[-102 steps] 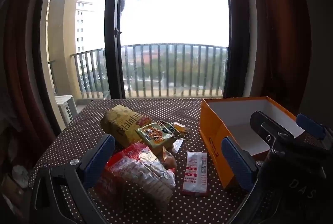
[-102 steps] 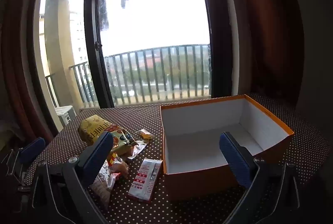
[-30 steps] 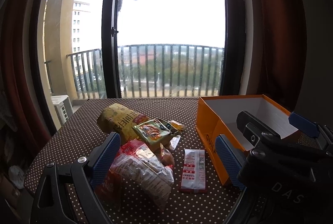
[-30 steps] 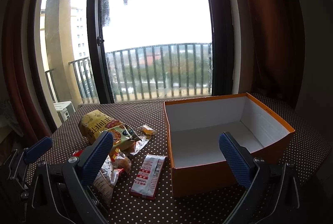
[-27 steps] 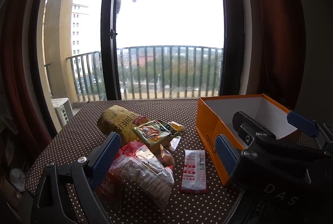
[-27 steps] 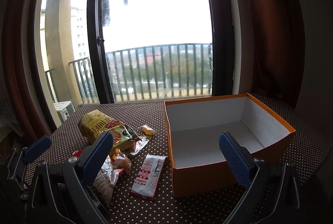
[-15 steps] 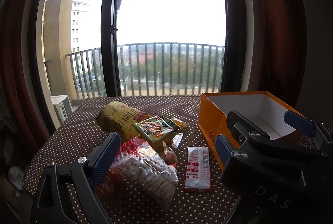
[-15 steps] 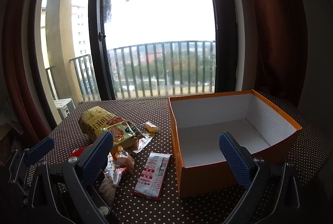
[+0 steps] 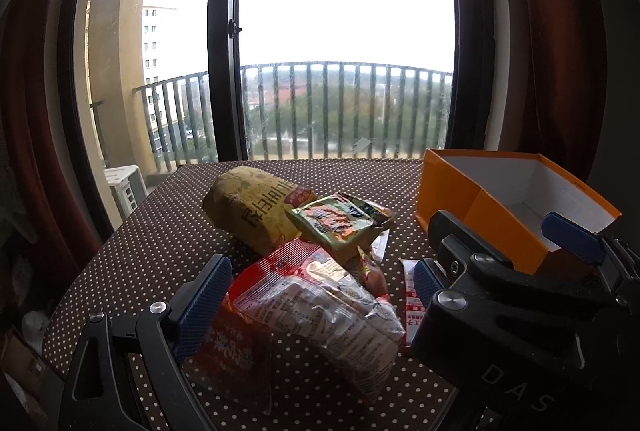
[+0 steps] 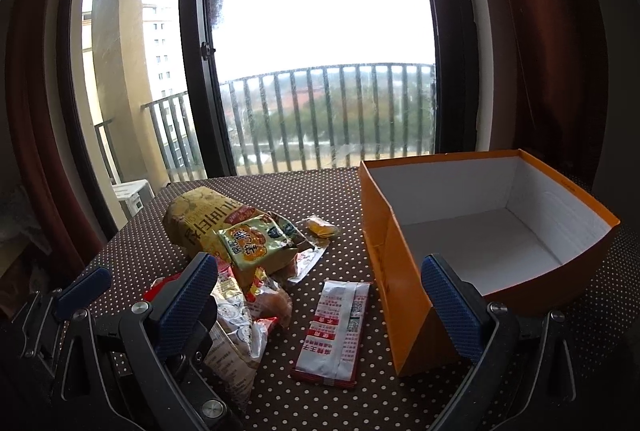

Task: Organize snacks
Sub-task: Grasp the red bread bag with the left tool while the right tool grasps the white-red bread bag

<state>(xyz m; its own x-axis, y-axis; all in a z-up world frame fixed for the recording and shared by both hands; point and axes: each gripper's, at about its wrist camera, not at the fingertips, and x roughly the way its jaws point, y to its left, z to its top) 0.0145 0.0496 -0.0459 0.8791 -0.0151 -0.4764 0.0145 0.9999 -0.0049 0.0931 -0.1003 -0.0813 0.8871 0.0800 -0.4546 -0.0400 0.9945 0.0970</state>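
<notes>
- Orange cardboard box (image 10: 404, 271) with a white inside stands open on the right of the counter (image 9: 160, 231), which wears a brown cloth with white dots; no snack lies in it.
- Left of the box sits the snack pile: a yellow bag (image 9: 256, 211) at the back, a green packet (image 9: 340, 225) leaning on it, and a red-and-clear bag (image 9: 316, 303) at the front.
- A small yellow wrapped piece (image 10: 320, 227) lies beside the pile, toward the box.
- A flat red-and-white packet (image 10: 340, 327) lies apart from the pile, just beside the box's near left corner.
- The left gripper (image 9: 320, 289) has its fingers spread wide and holds nothing; the red-and-clear bag lies between them, the left blue pad close against its edge.
- The right gripper (image 10: 320, 303) is also wide open and empty, its fingers straddling the red-and-white packet and the box corner from above.
- Compared with half a second ago, both views sit closer to the counter: the red-and-clear bag fills more of the left view, and the right gripper's body now covers more of the red-and-white packet there.
- The snacks and box lie where they lay before.
</notes>
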